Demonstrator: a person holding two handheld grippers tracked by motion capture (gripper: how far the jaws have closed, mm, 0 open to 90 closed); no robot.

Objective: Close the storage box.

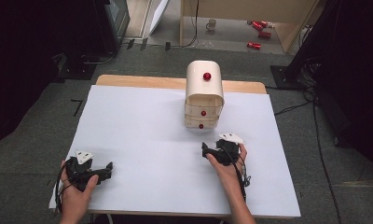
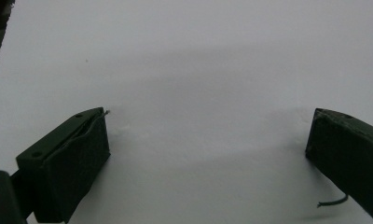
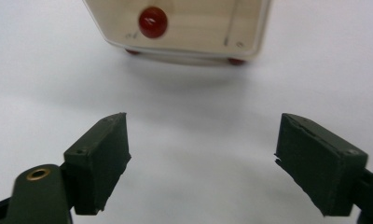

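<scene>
A small cream drawer chest with red knobs stood toward the worktop's far edge. The right hand-held gripper sat just before it, jaws apart and empty — seemingly lined up on the lowest knob. The left hand-held gripper rested near the front-left corner, jaws likewise apart — apparently idle.

Table: drawer unit at 12 o'clock near the far edge; right gripper just before it at 5 o'clock; left gripper at 7 o'clock.
</scene>
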